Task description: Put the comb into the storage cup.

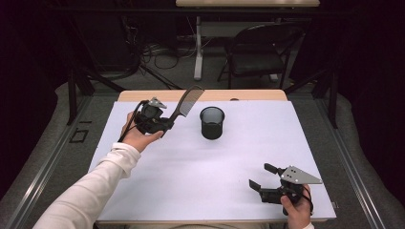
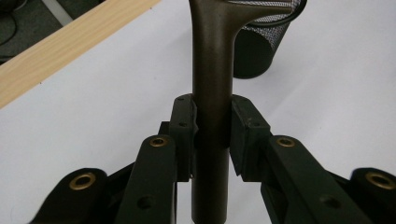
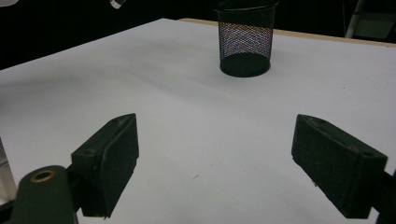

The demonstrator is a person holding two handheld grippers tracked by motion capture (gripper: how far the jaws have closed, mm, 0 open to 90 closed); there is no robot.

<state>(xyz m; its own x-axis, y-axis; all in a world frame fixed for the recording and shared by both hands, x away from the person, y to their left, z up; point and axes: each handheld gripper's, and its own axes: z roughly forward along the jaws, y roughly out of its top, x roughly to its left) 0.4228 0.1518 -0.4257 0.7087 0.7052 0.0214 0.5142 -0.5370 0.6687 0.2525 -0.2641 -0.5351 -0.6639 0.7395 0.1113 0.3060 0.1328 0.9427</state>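
Note:
My left gripper (image 1: 168, 125) is raised over the table's back left and is shut on the handle of a dark comb (image 1: 186, 102), which slants up and to the right toward a black mesh cup (image 1: 212, 122). In the left gripper view the comb's handle (image 2: 211, 84) runs up between the two pads (image 2: 183, 126), with the mesh cup (image 2: 261, 46) just beyond. My right gripper (image 1: 262, 176) rests low at the table's front right, open, nothing between its jaws. In the right gripper view, the mesh cup (image 3: 245, 39) stands upright far ahead of the open gripper (image 3: 229, 168).
A white sheet (image 1: 200, 167) covers the wooden table (image 1: 129, 95), whose bare edge shows at the back. Beyond the table stand a black chair (image 1: 258, 52) and a white desk leg (image 1: 198, 47) on a dark floor with cables.

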